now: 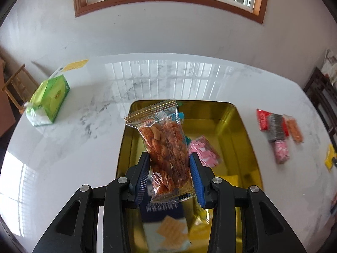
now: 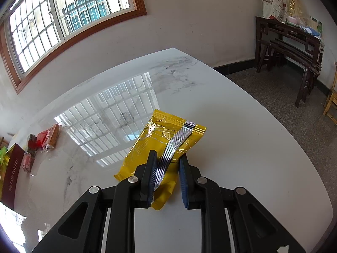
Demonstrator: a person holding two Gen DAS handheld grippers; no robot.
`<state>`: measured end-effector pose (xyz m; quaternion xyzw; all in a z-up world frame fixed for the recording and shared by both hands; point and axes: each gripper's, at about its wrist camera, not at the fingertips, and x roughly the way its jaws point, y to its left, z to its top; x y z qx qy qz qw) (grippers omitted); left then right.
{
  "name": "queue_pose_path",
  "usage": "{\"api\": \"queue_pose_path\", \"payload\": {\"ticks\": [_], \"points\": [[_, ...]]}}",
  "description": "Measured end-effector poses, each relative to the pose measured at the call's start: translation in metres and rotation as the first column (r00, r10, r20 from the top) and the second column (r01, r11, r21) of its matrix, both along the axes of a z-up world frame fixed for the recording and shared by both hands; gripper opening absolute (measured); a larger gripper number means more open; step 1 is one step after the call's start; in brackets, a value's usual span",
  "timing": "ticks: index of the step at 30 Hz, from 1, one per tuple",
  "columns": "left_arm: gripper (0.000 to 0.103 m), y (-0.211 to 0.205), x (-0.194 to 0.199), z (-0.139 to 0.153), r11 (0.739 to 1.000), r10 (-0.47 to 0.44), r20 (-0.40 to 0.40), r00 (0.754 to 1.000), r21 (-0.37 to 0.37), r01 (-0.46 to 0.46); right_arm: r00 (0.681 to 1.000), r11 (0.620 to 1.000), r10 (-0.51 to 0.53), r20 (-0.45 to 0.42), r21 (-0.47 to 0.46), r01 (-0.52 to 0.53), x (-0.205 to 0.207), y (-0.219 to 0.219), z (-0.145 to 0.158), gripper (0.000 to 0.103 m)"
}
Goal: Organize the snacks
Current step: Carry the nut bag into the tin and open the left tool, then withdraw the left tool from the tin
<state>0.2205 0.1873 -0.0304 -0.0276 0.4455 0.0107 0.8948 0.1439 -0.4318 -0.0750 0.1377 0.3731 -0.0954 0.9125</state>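
Note:
My left gripper point(image 1: 169, 166) is shut on a clear packet of orange peanuts point(image 1: 166, 145) and holds it upright above the gold tin box point(image 1: 242, 130). In the box lie a pink packet point(image 1: 203, 150), a blue cracker packet point(image 1: 166, 223) and a yellow packet point(image 1: 199, 225). My right gripper point(image 2: 167, 168) is shut on a yellow foil packet point(image 2: 160, 145) with a silver seam; the packet's far end lies on the white marble table point(image 2: 231, 147).
Several loose snack packets point(image 1: 278, 132) lie right of the box; they also show at the left in the right wrist view point(image 2: 42, 143), beside the box's dark red side point(image 2: 12, 172). A green tissue pack point(image 1: 49, 101) sits far left. A dark wooden side table point(image 2: 294, 48) stands by the wall.

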Motion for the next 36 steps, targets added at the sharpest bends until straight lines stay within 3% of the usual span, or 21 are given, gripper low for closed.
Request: {"api": "queue_pose_path", "payload": {"ticks": [8, 14, 24, 28, 36], "points": [[0.040, 0.011, 0.023, -0.013, 0.999, 0.021, -0.026, 0.999, 0.025, -0.021, 1.000, 1.000, 0.000, 0.000, 0.001, 0.000, 0.000, 0.000, 0.000, 0.018], [0.040, 0.016, 0.028, -0.024, 0.999, 0.031, -0.056, 0.998, 0.018, -0.030, 1.000, 1.000, 0.000, 0.000, 0.001, 0.000, 0.000, 0.000, 0.000, 0.018], [0.041, 0.010, 0.026, -0.026, 0.997, 0.032, -0.051, 0.998, 0.070, -0.028, 1.000, 1.000, 0.000, 0.000, 0.001, 0.000, 0.000, 0.000, 0.000, 0.018], [0.049, 0.009, 0.022, -0.023, 0.995, 0.045, -0.052, 0.998, 0.094, -0.040, 1.000, 1.000, 0.000, 0.000, 0.001, 0.000, 0.000, -0.001, 0.001, 0.018], [0.054, -0.001, -0.024, 0.007, 0.991, 0.053, 0.073, 0.996, 0.115, -0.061, 1.000, 1.000, 0.000, 0.001, 0.005, 0.000, 0.000, 0.000, 0.000, 0.018]]}}
